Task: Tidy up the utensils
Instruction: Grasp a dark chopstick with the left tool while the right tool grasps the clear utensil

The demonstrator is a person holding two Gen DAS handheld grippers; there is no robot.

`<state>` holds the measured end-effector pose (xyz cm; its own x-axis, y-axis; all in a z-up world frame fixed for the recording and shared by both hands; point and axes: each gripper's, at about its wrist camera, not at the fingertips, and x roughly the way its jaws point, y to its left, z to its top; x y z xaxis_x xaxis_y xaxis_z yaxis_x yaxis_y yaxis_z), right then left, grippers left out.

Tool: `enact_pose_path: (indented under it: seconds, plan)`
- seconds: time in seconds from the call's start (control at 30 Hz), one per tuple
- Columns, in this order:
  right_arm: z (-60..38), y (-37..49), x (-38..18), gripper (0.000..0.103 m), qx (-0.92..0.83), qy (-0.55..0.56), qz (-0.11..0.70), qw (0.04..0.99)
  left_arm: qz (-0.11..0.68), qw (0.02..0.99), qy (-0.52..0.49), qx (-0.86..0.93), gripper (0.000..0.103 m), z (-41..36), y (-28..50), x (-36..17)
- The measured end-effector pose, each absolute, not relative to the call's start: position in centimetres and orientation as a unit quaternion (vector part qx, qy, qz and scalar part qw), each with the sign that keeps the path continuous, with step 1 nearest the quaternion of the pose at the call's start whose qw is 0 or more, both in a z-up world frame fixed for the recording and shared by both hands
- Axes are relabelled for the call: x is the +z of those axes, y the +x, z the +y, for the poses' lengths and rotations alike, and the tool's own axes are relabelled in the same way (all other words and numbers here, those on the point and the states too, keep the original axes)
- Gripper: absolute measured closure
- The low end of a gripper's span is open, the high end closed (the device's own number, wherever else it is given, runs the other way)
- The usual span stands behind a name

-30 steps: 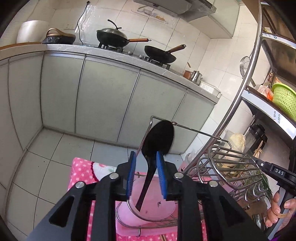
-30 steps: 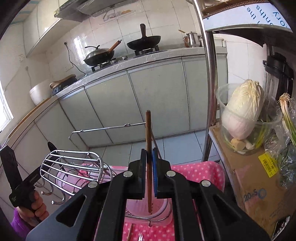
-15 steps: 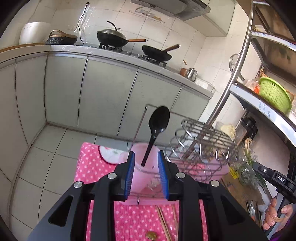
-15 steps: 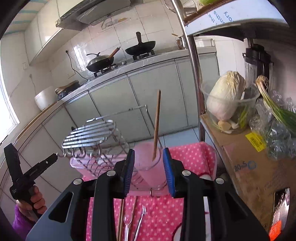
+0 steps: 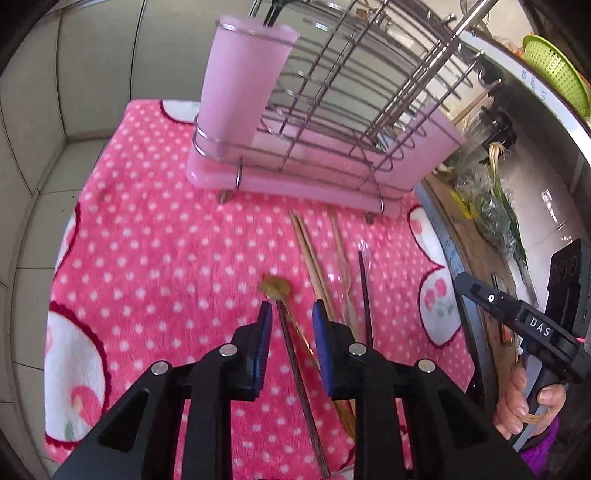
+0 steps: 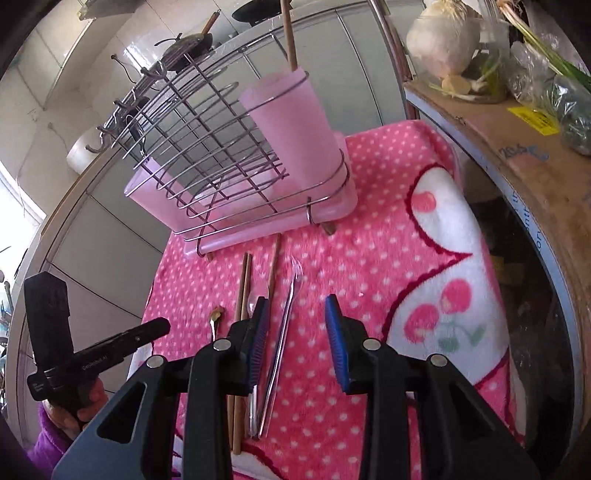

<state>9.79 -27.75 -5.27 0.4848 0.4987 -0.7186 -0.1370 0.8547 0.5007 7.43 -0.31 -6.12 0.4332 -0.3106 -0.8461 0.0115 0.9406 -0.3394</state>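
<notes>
A wire rack (image 5: pixel 332 92) on a pink tray holds a pink cup (image 5: pixel 243 85) at each end. My left gripper (image 5: pixel 291 306) hangs low over the dotted cloth, jaws closing. A small gold spoon (image 5: pixel 274 288) and a thin dark stick (image 5: pixel 299 376) lie between its pads, untouched. Wooden chopsticks (image 5: pixel 310 254) and a dark utensil (image 5: pixel 365 295) lie to the right. My right gripper (image 6: pixel 297 301) is open above a metal fork (image 6: pixel 284 332), with chopsticks (image 6: pixel 243 288) on its left. One chopstick (image 6: pixel 288 33) stands in the near cup (image 6: pixel 291 125).
A pink polka-dot cloth (image 6: pixel 388 229) covers the surface. A metal shelf on the right carries a cardboard box (image 6: pixel 517 140), a cabbage (image 6: pixel 443 37) in a bowl, green onions (image 5: pixel 506 206) and a green basket (image 5: pixel 554 70). Grey cabinets (image 5: pixel 92 55) stand behind.
The right gripper opened and left its chopstick standing in the cup. The black spoon stayed in the other cup. Both grippers tipped downward and sank toward the utensils lying on the cloth.
</notes>
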Motion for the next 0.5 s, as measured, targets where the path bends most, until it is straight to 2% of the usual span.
enact_pose_path:
  seconds: [0.33, 0.4, 0.43, 0.5]
  plan:
    - [-28.5, 9.9, -6.3, 0.071, 0.19, 0.198, 0.489, 0.828, 0.598, 0.793, -0.095, -0.073, 0.085, -2.8, 8.0, -10.8]
    - [-28.4, 10.1, -6.6, 0.071, 0.192, 0.198, 0.495, 0.824, 0.596, 0.795, -0.09, -0.067, 0.089, -3.2, 8.4, -10.8]
    - [-28.4, 10.2, -6.8, 0.071, 0.192, 0.199, 0.497, 0.822, 0.595, 0.796, -0.089, -0.065, 0.096, -3.2, 8.6, -10.8]
    - [-28.3, 10.4, -7.1, 0.071, 0.196, 0.202, 0.503, 0.817, 0.595, 0.795, -0.101, -0.055, 0.098, -2.8, 8.6, -10.8]
